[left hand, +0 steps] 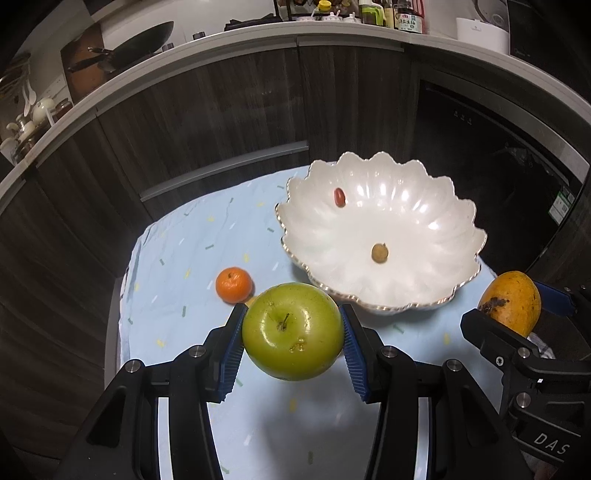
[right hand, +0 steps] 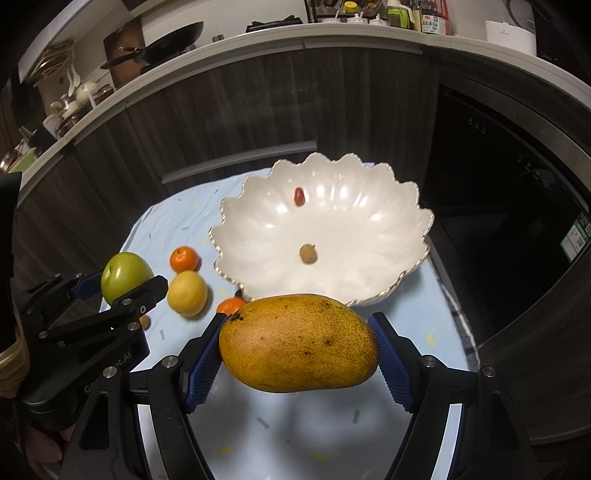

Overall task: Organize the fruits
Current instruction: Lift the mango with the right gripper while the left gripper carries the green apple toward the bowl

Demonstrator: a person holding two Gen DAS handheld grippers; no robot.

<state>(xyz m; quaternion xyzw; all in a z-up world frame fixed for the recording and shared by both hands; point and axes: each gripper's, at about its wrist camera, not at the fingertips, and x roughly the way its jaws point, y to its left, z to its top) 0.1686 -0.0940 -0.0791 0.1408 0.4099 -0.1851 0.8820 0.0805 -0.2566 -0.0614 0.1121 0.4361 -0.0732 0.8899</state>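
Green apple, smooth and glossy with a short stem, is pinched between the ribbed blue pads of the left gripper, lifted off the cloth. The right gripper is spread wider and clamped on a speckled orange-yellow mango, also in the air. At 12 o'clock from both sits a pearly white scalloped bowl holding a small red fruit and a tan round one. A tangerine lies at 10 o'clock from the apple, a lemon nearby. The cloth is pale blue with confetti dashes; behind it, dark wood-grain cabinets and a cluttered counter.
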